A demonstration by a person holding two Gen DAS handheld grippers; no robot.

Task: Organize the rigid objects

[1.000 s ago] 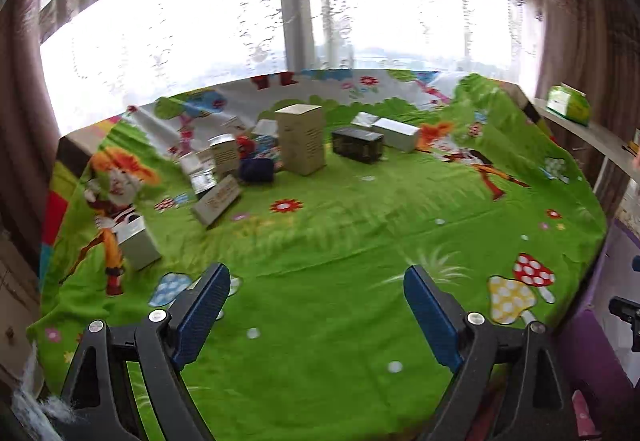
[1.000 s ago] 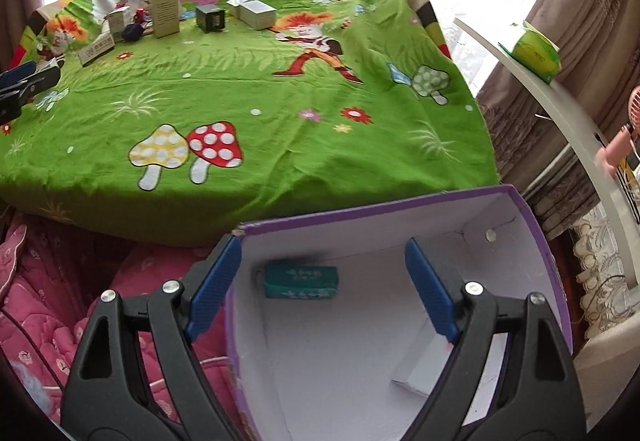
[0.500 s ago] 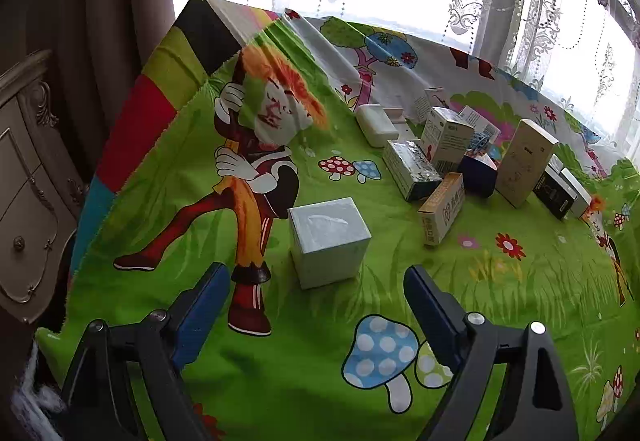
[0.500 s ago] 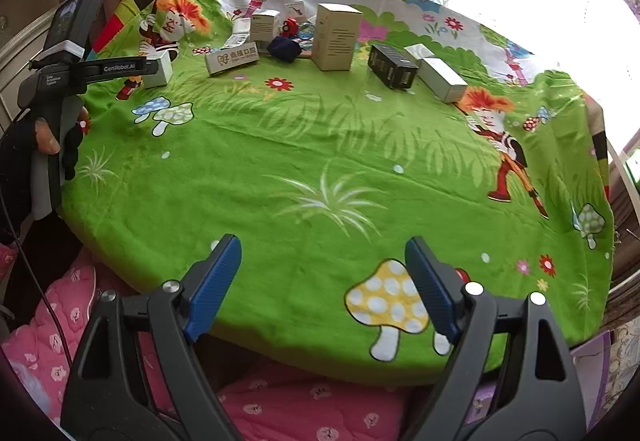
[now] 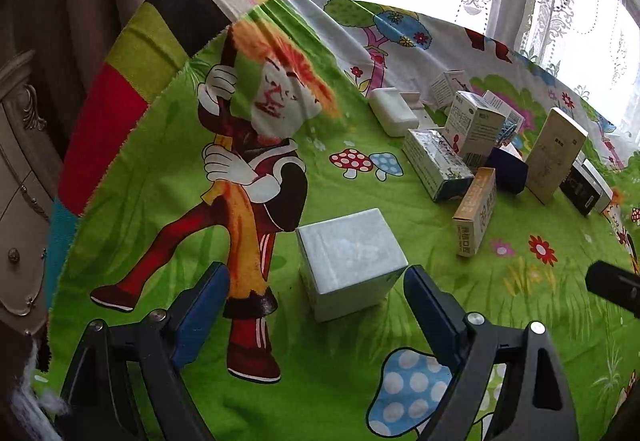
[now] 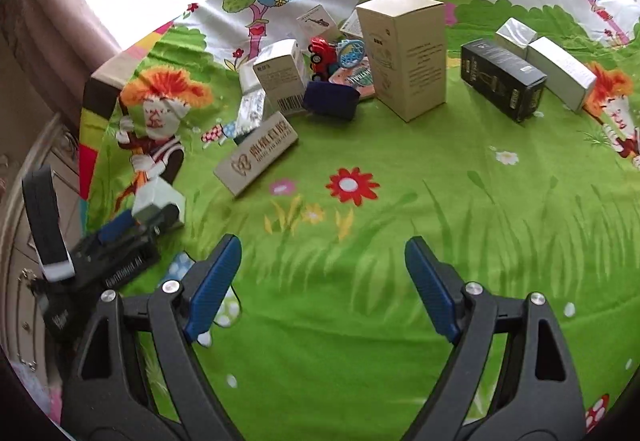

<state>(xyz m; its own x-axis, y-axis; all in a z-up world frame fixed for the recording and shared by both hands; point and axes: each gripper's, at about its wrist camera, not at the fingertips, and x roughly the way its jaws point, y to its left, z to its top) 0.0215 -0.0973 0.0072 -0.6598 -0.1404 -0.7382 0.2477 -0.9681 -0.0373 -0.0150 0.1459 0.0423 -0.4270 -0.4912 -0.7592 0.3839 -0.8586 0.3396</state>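
1. the left claw (image 5: 316,305) tilts down toward the counter, its blue ribbed pads (image 5: 202,307) spread wide and released – nothing pressed between them.
2. a pale grey-white cube-shaped cardboard box (image 5: 350,261) sits just ahead of that claw, roughly between the two pads' lines; it looks close to the right pad, though contact cannot be told. one corner points toward the camera.
3. the right claw (image 6: 322,285) also angles down, pads apart and empty, over bare green cloth; in its view the left claw (image 6: 132,225) shows at the left edge against the same pale box (image 6: 154,199).
4. the counter is covered by a bright green cartoon-print cloth (image 6: 400,241) – soft, slightly wrinkled, with flowers and mushrooms.
5. further back stands a cluster of rigid cartons: a tall beige cardboard box (image 6: 406,57) upright; a black glossy oblong box (image 6: 502,79) lying flat, its long axis running back-left to front-right; a white oblong box (image 6: 560,73) just beside it, laid the same way.
6. a tan lettered flat carton (image 6: 256,155) lies with its long axis diagonal, near a dark blue soft-looking pouch (image 6: 330,101) and a small red toy car (image 6: 322,55).
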